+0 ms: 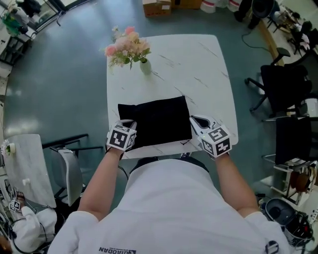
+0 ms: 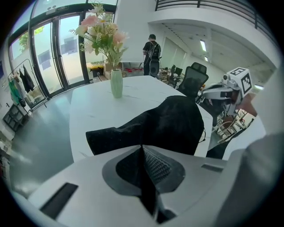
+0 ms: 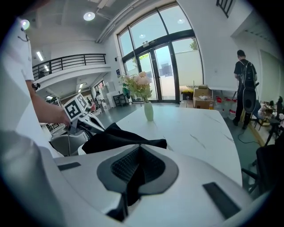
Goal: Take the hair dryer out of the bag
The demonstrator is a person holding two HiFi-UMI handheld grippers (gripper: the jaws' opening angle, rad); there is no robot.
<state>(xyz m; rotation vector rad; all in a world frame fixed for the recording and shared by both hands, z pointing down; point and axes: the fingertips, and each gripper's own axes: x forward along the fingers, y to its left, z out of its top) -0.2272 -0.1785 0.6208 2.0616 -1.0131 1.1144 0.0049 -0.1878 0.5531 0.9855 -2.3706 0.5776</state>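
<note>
Nearest is the person's white shirt [image 1: 169, 198], with both forearms reaching out over the near edge of the white marble-patterned table [image 1: 198, 64]. The black fabric bag [image 1: 156, 121] lies flat on the near half of the table, its near edge close to the table's near edge.

The left gripper [image 1: 130, 123] sits at the bag's left edge, toward the near left corner. Its ribbed pads [image 2: 157, 166] are pressed together with a dark sliver of the bag's fabric between them. The right gripper [image 1: 195, 120] is at the bag's right edge. Its jaws are also pressed together on a pinch of the black fabric, which rises in a small peak toward its tips. The bag thus spans the gap between the two grippers, touching both.

The hair dryer does not show in any view. In the left gripper view the bag humps up toward its right side, but I cannot tell what fills it.

Beyond the bag, near the far left corner of the table, a pale green vase [image 1: 144, 66] holds pink and white flowers [image 1: 126, 47], well apart from the bag. Black office chairs [image 1: 285, 89] stand on the floor to the right. Farther off are cardboard boxes [image 1: 156, 7], and a person [image 2: 152, 55] in dark clothes stands past the table's far end.
</note>
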